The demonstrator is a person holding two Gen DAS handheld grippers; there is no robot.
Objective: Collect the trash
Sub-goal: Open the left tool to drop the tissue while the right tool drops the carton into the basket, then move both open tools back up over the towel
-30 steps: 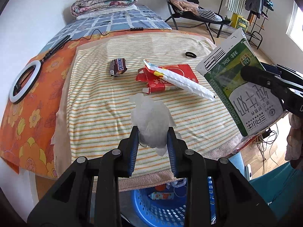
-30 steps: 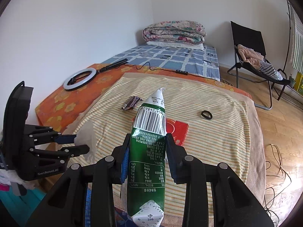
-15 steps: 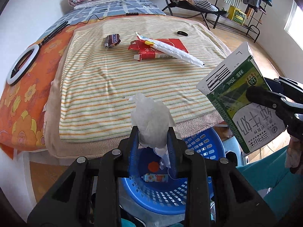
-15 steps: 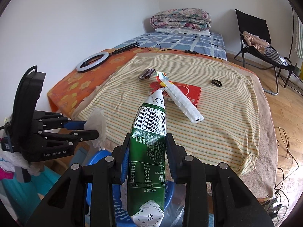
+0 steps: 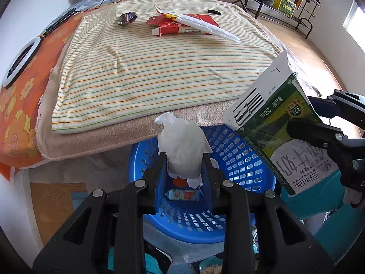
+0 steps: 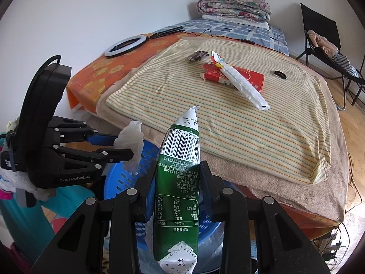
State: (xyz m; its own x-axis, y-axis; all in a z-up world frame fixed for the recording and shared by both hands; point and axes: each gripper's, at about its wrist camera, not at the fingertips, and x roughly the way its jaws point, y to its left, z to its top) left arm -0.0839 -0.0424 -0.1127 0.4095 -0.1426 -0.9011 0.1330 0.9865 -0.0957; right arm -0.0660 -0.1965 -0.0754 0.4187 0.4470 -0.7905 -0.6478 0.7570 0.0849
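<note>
Trash in both grippers now, and both are over the bin! From the left wrist view, the left gripper [image 5: 184, 159] is clenched on a crumpled white tissue [image 5: 182, 146], hanging right above the blue basket [image 5: 237, 159], which sits on the floor against the bed's edge, handy for dropping. A second ago that basket barely peeked in below; now it fills the lower middle, and the striped blanket [image 5: 159, 68] has slid up and away. At right, the right gripper [image 5: 319, 123] pinches the green milk carton [image 5: 273, 118], tilted over the basket rim. Left behind on the blanket: a red box [image 5: 180, 26], a long white wrapper [image 5: 205, 26], a dark candy wrapper [image 5: 126, 18].

Over to the right wrist view: carton [image 6: 178, 182] clamped by its flat sides, spout forward, so it should fall clean once let go. Earlier it hovered over the blanket; now blue basket [image 6: 118, 175] shows beneath. Left gripper [image 6: 118, 148] alongside, tissue [image 6: 132, 141] gripped.
</note>
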